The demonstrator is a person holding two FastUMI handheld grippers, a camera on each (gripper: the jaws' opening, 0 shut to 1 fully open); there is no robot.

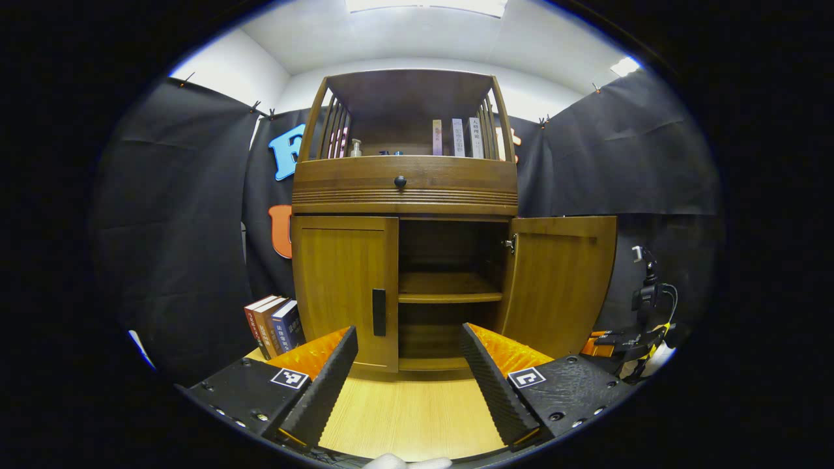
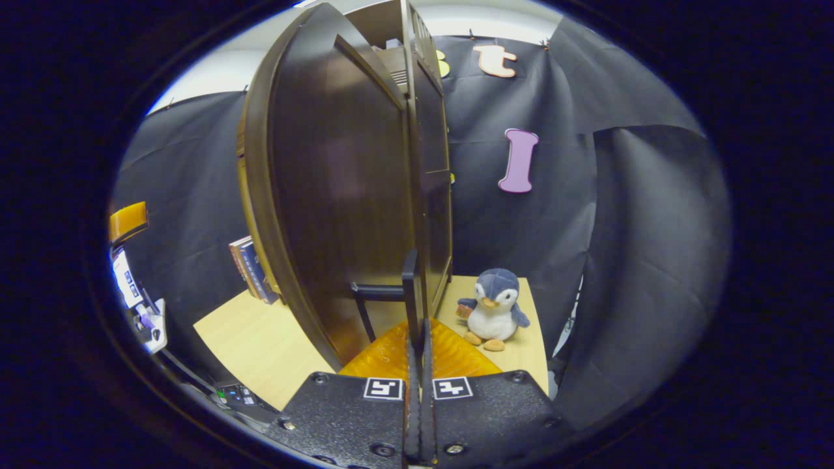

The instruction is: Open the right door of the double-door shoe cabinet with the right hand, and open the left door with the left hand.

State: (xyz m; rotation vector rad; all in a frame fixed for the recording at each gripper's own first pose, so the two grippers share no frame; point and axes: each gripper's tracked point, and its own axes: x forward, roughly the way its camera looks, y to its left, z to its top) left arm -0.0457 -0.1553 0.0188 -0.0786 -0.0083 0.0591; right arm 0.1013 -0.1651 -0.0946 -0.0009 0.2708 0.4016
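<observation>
In the left gripper view the wooden shoe cabinet (image 1: 404,195) stands straight ahead. Its left door (image 1: 342,286) is closed, and a black handle (image 1: 378,312) sits at its inner edge. My left gripper (image 1: 409,332) is open in front of that door's lower part, a short way off. The right door (image 1: 560,280) is swung wide open, baring the inner shelf (image 1: 449,286). The right gripper (image 1: 609,342) shows at that door's outer edge. In the right gripper view the right door (image 2: 345,195) is seen edge-on, and my right gripper (image 2: 417,329) is shut on its black handle (image 2: 410,280).
Books (image 1: 273,322) lean on the tabletop (image 1: 404,410) left of the cabinet. A drawer with a black knob (image 1: 400,182) sits above the doors. A plush penguin (image 2: 494,309) stands right of the open door. A device with cables (image 1: 648,293) is at far right.
</observation>
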